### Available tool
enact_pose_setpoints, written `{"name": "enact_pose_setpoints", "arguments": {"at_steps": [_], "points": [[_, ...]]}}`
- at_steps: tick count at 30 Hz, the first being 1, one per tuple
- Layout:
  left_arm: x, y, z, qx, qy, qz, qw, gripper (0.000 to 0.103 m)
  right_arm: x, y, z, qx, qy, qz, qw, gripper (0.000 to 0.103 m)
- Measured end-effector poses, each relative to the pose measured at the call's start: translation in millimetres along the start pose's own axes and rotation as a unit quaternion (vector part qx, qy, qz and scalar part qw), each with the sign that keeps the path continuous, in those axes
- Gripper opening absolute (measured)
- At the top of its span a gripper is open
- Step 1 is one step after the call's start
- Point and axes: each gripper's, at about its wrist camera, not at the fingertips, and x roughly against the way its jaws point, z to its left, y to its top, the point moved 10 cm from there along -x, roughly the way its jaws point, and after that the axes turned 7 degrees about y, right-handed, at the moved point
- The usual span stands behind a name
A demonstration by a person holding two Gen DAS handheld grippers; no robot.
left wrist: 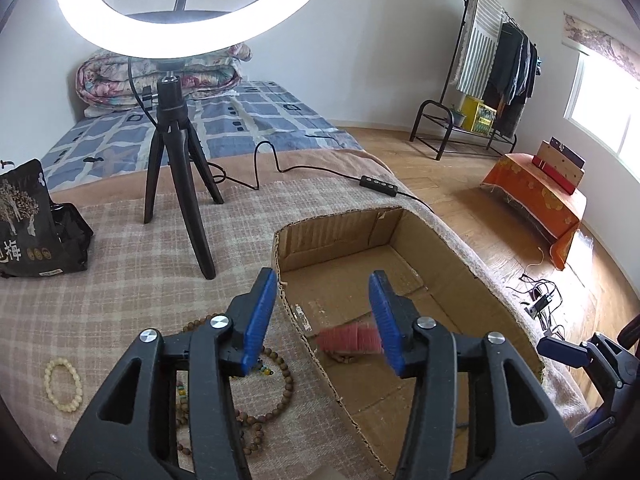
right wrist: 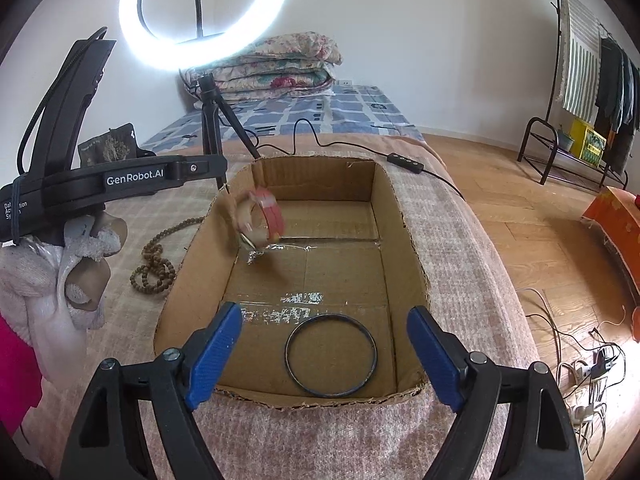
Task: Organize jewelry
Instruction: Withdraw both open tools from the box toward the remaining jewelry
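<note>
Right wrist view: left tool [left wrist: 322,320] gapes, dropping a red bracelet [right wrist: 269,216] into the box [right wrist: 404,216]; right tool [right wrist: 324,356] open, empty.

"GenRobot.AI" in white on black handheld device [right wrist: 132,180]. Partial white lettering at its left end, not fully legible. Chinese characters on black bag [left wrist: 24,232], partly cut off.

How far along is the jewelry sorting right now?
Done: a dark bangle lies in the cardboard box. In hand: nothing is gripped; the left claw stands open over the box's edge and a blurred red bracelet is in the box, apparently dropping. The right claw is open and empty. Left: the brown bead strands and the cream bracelet on the blanket.
</note>
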Motion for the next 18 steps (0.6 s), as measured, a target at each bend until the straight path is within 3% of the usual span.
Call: {"name": "enact_pose_setpoints", "arguments": {"at_steps": [18], "points": [[45, 13, 2, 0.003, 0.001, -0.022, 0.9997, 0.05, 34, 4, 17, 0.004, 0.0, -0.017, 1.0, 0.087]]}}
